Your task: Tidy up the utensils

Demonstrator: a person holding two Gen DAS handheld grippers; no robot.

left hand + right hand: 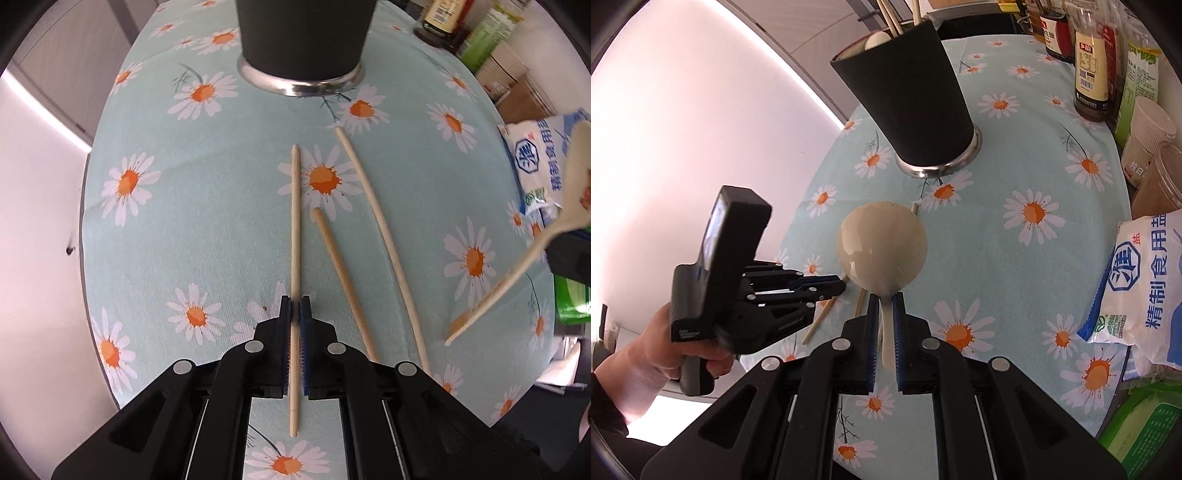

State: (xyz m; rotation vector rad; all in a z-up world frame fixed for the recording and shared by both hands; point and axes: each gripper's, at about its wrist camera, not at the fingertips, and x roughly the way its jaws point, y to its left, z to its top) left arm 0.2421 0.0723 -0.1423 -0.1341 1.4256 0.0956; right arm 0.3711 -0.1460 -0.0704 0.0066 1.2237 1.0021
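Three pale wooden chopsticks lie on the daisy tablecloth. My left gripper is shut on the leftmost chopstick, pinching it near its lower end. A second chopstick and a longer curved one lie to its right. My right gripper is shut on the handle of a cream spoon, its bowl held above the cloth; the same spoon shows at the right of the left wrist view. The black utensil cup stands behind, holding chopsticks and a spoon. The left gripper appears in a hand at the left.
Sauce bottles, lidded jars, a white salt bag and a green packet crowd the right edge of the table. A white wall borders the left side. The cup's steel base stands just beyond the chopsticks.
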